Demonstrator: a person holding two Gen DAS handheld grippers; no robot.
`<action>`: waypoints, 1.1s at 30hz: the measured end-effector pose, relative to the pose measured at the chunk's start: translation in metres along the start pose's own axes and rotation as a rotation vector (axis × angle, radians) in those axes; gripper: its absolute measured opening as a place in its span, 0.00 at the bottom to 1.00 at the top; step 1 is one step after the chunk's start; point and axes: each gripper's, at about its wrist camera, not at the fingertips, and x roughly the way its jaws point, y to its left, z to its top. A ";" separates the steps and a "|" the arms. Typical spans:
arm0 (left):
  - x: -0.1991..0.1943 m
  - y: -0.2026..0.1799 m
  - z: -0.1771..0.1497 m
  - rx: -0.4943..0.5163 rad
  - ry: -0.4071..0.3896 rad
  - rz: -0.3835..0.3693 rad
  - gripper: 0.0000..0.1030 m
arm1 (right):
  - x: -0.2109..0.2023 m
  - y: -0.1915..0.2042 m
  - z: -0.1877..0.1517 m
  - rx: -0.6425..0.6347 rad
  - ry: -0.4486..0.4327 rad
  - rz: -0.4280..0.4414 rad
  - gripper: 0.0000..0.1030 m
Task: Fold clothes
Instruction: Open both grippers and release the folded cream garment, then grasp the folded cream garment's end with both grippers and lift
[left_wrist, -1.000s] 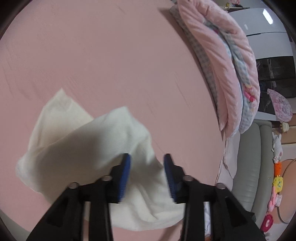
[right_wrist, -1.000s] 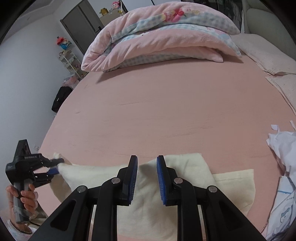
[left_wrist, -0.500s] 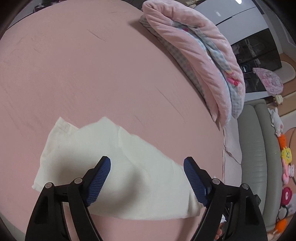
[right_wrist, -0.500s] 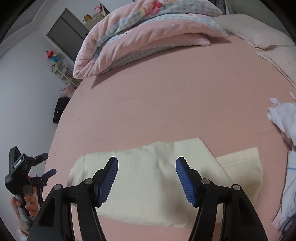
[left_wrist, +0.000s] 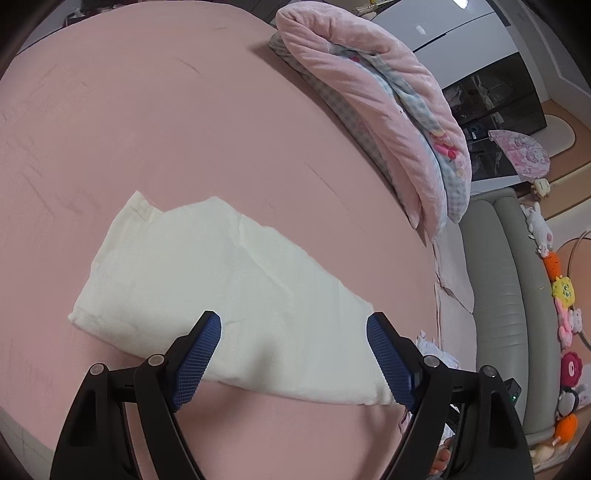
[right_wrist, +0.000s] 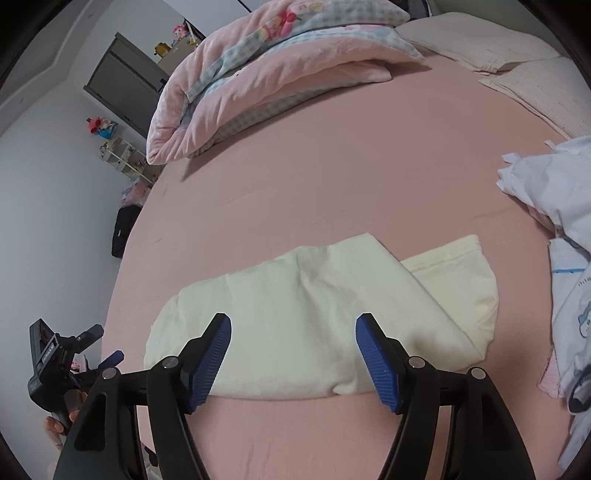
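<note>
Both tongs, left (left_wrist: 293, 347) and right (right_wrist: 293, 350), are released above the cream garment (right_wrist: 314, 317); it looks soft and light, best taken at its corners.

Folded pink quilt (right_wrist: 266, 74) on bed (right_wrist: 351, 177)

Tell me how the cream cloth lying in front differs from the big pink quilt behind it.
The cream garment is thin, plain and lies nearly flat in one fold; the pink quilt is thick, puffy and patterned with checks and cartoon prints. The garment is far smaller and nearer the cameras; the quilt sits at the far side. Both rest folded on the pink bed.
</note>
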 end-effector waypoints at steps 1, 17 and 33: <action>-0.001 0.002 -0.003 -0.005 0.003 0.000 0.78 | -0.001 -0.001 -0.002 0.000 0.003 -0.004 0.69; 0.010 0.057 -0.050 -0.137 0.050 -0.030 0.78 | 0.012 -0.050 -0.050 0.159 0.080 0.013 0.69; 0.029 0.101 -0.065 -0.391 -0.036 -0.125 0.78 | 0.036 -0.129 -0.095 0.510 -0.014 0.181 0.73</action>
